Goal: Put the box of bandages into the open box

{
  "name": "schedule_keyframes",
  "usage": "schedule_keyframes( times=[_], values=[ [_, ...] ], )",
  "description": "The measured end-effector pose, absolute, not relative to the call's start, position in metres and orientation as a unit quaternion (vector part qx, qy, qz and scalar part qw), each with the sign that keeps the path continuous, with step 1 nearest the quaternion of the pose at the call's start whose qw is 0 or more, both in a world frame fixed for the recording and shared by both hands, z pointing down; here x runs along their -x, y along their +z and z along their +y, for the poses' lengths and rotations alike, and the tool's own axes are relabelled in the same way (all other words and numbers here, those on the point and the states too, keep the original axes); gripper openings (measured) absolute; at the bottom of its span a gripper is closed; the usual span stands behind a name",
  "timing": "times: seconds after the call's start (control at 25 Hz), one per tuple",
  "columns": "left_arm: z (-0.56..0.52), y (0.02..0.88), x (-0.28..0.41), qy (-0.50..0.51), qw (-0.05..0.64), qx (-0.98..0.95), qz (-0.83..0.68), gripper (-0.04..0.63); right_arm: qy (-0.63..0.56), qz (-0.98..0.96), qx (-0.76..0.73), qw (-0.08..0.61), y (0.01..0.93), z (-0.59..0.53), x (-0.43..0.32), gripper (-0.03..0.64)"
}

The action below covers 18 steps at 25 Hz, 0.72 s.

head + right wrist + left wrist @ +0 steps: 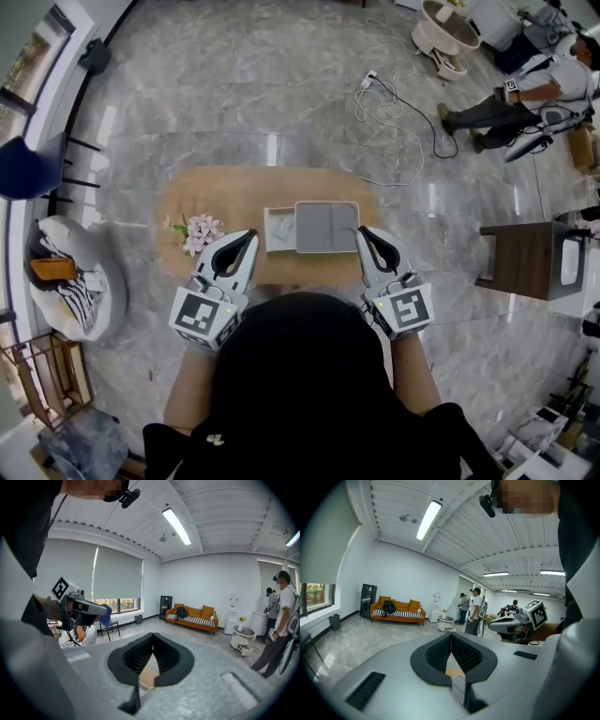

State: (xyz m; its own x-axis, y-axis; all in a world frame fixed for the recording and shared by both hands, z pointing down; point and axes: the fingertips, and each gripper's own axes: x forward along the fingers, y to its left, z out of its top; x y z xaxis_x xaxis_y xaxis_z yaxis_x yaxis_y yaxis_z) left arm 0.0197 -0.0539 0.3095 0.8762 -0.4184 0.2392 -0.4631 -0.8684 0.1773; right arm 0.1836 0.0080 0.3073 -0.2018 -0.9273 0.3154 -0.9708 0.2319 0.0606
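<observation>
On the oval wooden table (216, 197) lies a small pale box of bandages (278, 228). It touches the left side of a grey square box (326, 226); I cannot tell how that box's lid stands. My left gripper (250, 236) hovers over the table's near edge, just left of the bandage box, jaws shut and empty. My right gripper (361, 232) is at the grey box's right side, also shut and empty. In the left gripper view the left gripper (451, 634) has its pads closed together and looks out into the room. So does the right gripper (153, 635) in its own view.
A bunch of pink flowers (199, 232) lies on the table's left part. A white cable (394, 112) trails on the floor beyond, and a seated person (534, 94) is far right. A brown side table (525, 258) stands right, a white chair (80, 281) left. An orange sofa (397, 610) lines the far wall.
</observation>
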Motion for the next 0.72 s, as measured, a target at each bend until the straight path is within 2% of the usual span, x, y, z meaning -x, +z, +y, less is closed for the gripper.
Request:
schedule_keyframes(
  times=[0.72],
  values=[
    [-0.047,0.3135,-0.0284,0.112,0.116,-0.959,-0.231,0.011,0.075,-0.775,-0.609,0.15,0.3116,0.0086,-0.1936,-0.002]
  ],
)
